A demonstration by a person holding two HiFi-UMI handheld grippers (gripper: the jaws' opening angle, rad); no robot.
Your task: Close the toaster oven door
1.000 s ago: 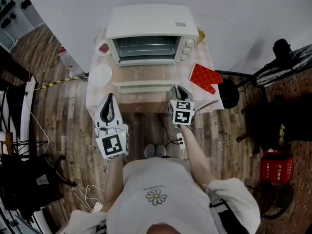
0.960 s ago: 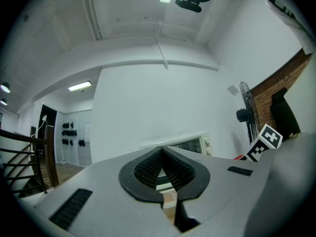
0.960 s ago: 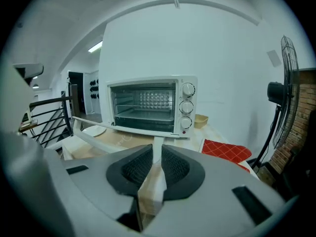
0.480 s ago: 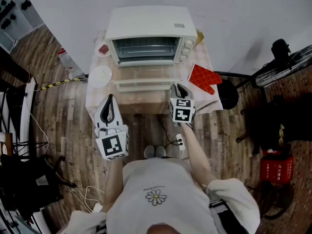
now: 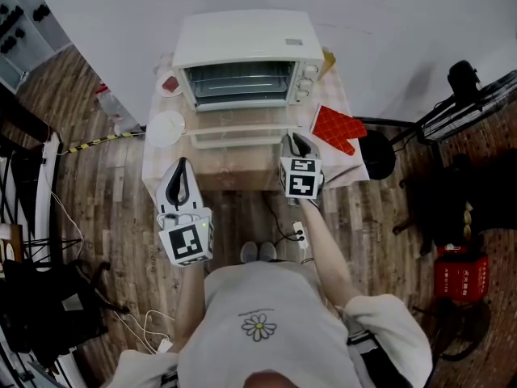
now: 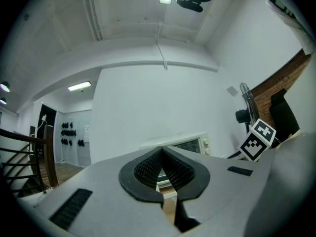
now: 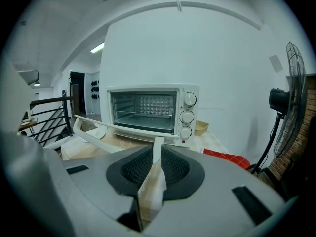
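Task barely begun. The white toaster oven (image 5: 242, 43) sits at the far edge of the bench (image 5: 234, 168), and its glass-panelled oven door (image 5: 242, 124) lies dropped open toward the near edge, about level, with the cavity exposed. My right gripper (image 5: 294, 141) is at the right end of the door's white bar handle (image 5: 234, 141), and its jaws are clenched on that end. That makes the grasp done, I judge. Swinging the door up and pressing it shut is all left to do. My left gripper (image 5: 182, 164) hangs off the bench's near left corner, touching nothing, jaws pressed together and empty.

View differences:
- The head view gives the layout. A red quilted oven mitt (image 5: 339, 128) lies at the right edge and a round white plate (image 5: 166, 126) at the left edge, both clear of the door's swing. It cannot show the grip, because the gripper body covers the contact.
- The right gripper view shows the handle end (image 7: 157, 144) standing between the pads. It also shows the wire rack and three knobs on the oven front (image 7: 148, 110).
- The left gripper view shows its pads meeting at the tips with nothing between, and only a slice of the oven beyond.
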